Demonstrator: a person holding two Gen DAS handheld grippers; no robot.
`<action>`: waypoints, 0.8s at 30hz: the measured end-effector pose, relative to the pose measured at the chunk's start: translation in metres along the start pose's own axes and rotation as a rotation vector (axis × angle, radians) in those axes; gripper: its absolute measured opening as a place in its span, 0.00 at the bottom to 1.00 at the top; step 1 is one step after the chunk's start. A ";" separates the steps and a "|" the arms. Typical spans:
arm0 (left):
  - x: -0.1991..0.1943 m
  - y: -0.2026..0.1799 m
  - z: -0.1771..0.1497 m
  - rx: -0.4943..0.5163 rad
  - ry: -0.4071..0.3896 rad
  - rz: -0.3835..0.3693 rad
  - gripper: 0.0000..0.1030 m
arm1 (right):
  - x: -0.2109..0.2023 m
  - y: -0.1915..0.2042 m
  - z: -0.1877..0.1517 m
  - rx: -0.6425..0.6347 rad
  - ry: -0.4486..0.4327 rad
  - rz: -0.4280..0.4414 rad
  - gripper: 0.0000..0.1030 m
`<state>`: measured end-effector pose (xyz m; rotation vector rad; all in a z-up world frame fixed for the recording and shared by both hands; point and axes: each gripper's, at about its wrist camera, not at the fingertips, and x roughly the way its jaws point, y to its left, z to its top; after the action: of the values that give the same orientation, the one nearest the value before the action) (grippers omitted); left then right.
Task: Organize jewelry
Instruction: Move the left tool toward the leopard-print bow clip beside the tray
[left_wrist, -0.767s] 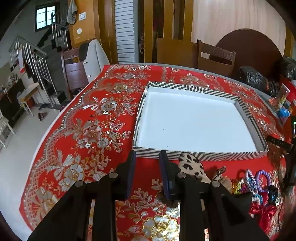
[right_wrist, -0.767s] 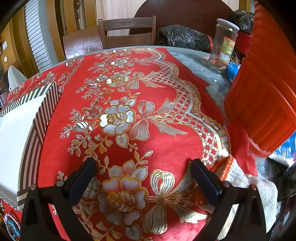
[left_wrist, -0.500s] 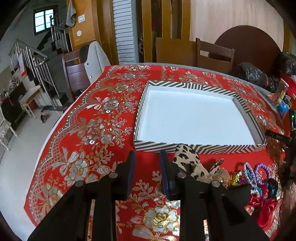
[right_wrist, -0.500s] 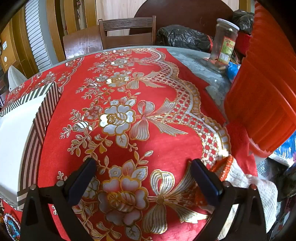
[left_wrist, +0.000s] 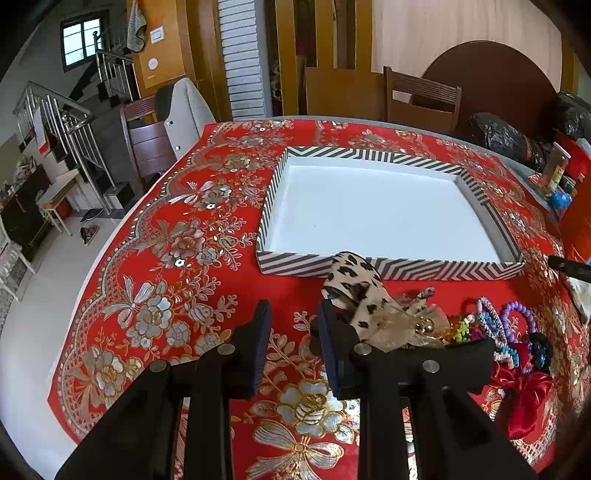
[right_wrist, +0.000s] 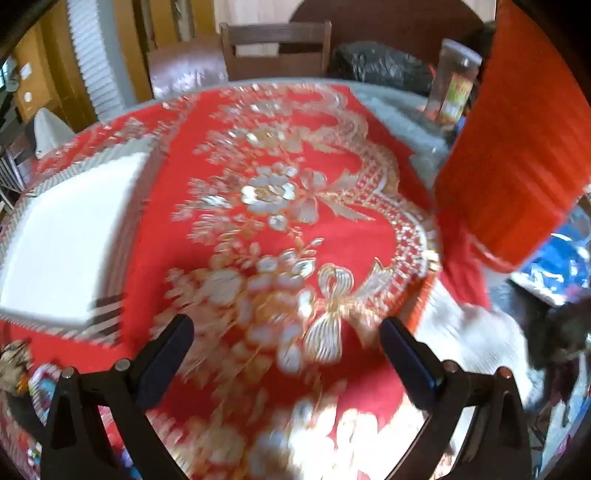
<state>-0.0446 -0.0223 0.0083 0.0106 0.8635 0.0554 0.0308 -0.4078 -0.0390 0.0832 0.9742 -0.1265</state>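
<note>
A black-and-white striped tray with a white inside lies on the red flowered tablecloth. In front of it lies a pile of jewelry and hair pieces: a leopard-print bow, a beige clip, beaded bracelets and a red bow. My left gripper hovers above the cloth just left of the leopard bow, jaws a narrow gap apart and empty. My right gripper is wide open and empty over the cloth, right of the tray; that view is blurred.
A red ribbed plastic container stands at the right table edge, with a glass jar behind it and a white cloth beside it. Black bags and wooden chairs stand at the far side.
My left gripper has pulled back and up, so more of the jewelry pile shows. My right gripper was still and has now started moving back; its view is blurred.
</note>
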 end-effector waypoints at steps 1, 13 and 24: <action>-0.001 -0.001 -0.001 0.002 -0.002 -0.001 0.27 | -0.014 0.005 -0.004 -0.004 -0.017 0.003 0.99; -0.016 -0.012 -0.004 0.002 -0.021 -0.009 0.27 | -0.103 0.084 -0.039 -0.126 -0.205 0.047 0.99; -0.014 -0.018 -0.011 0.004 0.000 -0.039 0.27 | -0.113 0.125 -0.059 -0.188 -0.208 0.083 0.99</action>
<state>-0.0609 -0.0413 0.0108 -0.0023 0.8633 0.0166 -0.0619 -0.2687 0.0230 -0.0614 0.7700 0.0332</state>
